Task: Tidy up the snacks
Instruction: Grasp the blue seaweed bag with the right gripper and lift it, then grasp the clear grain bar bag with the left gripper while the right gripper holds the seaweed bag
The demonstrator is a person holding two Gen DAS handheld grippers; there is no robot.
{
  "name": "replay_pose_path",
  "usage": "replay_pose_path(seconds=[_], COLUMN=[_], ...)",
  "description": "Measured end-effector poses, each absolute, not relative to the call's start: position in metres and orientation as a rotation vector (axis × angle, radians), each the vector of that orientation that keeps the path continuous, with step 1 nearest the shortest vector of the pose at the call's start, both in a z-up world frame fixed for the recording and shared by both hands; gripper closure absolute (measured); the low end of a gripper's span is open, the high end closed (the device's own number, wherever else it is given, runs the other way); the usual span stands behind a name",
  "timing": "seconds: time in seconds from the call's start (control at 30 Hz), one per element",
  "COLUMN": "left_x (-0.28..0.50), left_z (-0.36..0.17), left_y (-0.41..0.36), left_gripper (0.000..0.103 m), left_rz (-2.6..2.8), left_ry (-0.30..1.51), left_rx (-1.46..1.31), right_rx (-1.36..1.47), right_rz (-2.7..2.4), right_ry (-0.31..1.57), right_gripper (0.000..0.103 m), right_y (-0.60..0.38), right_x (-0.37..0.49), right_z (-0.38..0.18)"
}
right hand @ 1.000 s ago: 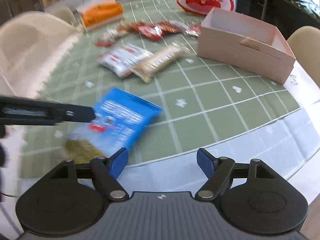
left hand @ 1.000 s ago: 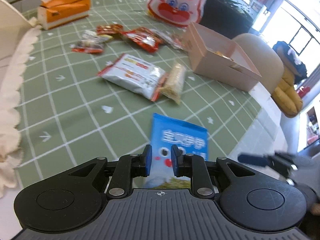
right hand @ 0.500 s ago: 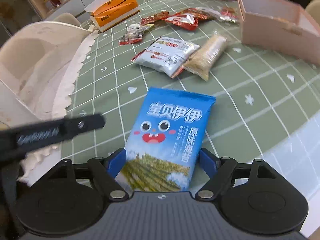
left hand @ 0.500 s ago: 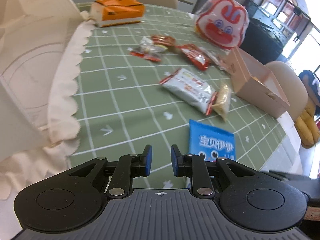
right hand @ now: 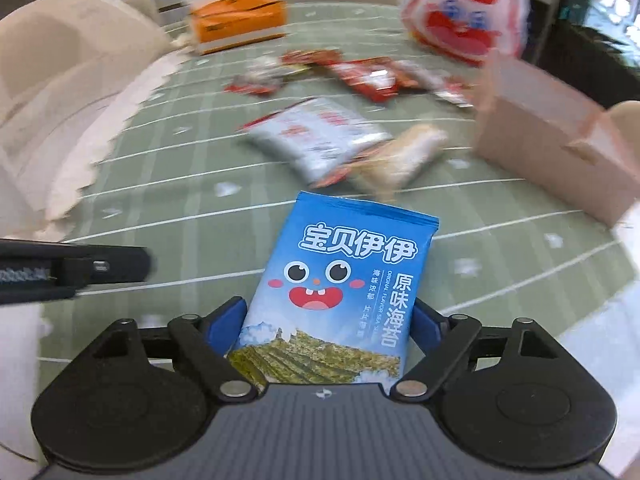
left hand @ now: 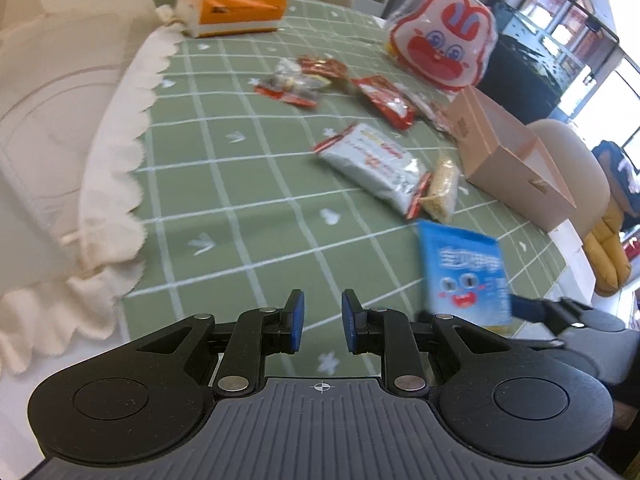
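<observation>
A blue seaweed packet with a cartoon face stands tilted up between the pads of my right gripper, which is shut on its two side edges. In the left wrist view the same packet shows at the right, with a right fingertip at its lower edge. My left gripper hovers over the green checked tablecloth, its pads a narrow gap apart with nothing between them. A pink open box stands at the right. A silver snack pack, a pale grain bar and red packets lie beyond.
A red-and-white rabbit bag and an orange tissue box stand at the far side. A cream scalloped cloth drapes over the table's left part. The table's edge runs close behind the box, with chairs beyond it.
The blue packet left the left gripper's front and now sits between the right gripper's fingers, tilted up off the cloth. The left gripper swung left, away from the packet.
</observation>
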State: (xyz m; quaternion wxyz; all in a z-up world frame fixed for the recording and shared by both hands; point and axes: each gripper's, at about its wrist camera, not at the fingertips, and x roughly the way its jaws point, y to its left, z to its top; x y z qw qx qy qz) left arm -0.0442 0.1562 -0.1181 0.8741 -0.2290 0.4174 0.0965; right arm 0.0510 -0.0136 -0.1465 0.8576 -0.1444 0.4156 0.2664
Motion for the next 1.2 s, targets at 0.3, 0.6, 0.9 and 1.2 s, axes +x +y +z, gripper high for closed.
replay_pose_path(seconds=[0.3,0.6,0.9,1.2], left_x=[0.021,0.13,0.164,0.132], left_z=[-0.102,-0.106,-0.127,-0.134], left_y=[0.114,0.067,0.067,0.066], left_gripper=[0.08,0.078,0.058,0.068], left_rz=[0.007,-0.029,-0.012,-0.061], left_ry=[0.772,0.81,0.91,0.93], left_rx=[-0.328,-0.053,0.013,-0.05], right_rx=[-0.197,-0.112,-0.13,-0.119], right_rz=[0.345,0.356,0.383,0.365], right_ry=[0.86,0.87,0.827,0.819], right_gripper=[0.018,0.014,0.006,0.0], right_y=[-0.123,-0.168,-0.17,-0.171], right_x=[0.107,0.123,0.117,0.116], right_z=[-0.153,-0.167,-0.172,-0.174])
